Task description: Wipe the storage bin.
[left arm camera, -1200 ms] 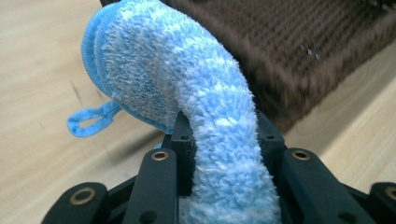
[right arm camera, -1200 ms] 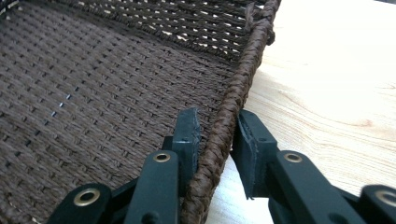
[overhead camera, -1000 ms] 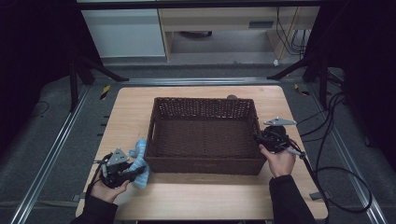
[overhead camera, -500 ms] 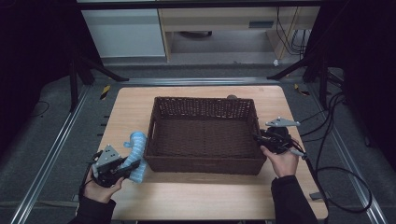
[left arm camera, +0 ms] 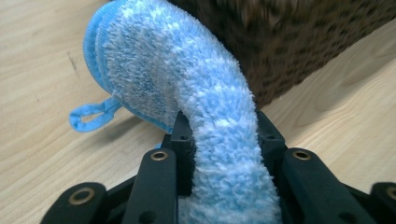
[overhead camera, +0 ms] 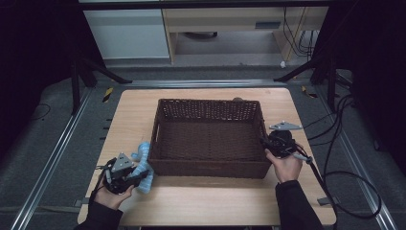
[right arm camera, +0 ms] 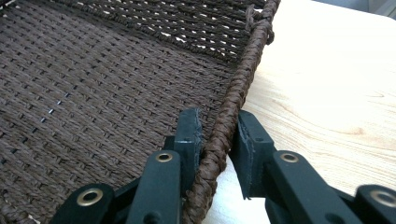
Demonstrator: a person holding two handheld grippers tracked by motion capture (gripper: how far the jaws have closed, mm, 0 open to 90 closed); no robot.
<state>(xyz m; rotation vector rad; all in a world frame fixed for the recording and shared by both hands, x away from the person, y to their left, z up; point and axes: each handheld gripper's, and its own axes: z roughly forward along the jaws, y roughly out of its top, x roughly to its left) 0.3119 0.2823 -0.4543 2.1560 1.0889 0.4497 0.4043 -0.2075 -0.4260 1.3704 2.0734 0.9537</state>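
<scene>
Left gripper view has the left gripper with its fingers pinching a fluffy blue cloth, which arches up out of the grip and flops toward the upper left of the frame, little hanging loop resting on the bench. Right gripper view: the right gripper has its fingers around the braided rim of the brown wicker basket, and they've just been closing in on it, rim sitting between them. In the high view the cloth is at the lower left, just outside the basket's left front corner, held by the left gripper, while the right gripper sits on the basket's right edge. So I'd say we're about halfway: cloth picked up, basket steadied, but the inside of the basket is bare. What's left, by my guess, is lifting the cloth over the wall and dropping it in.
</scene>
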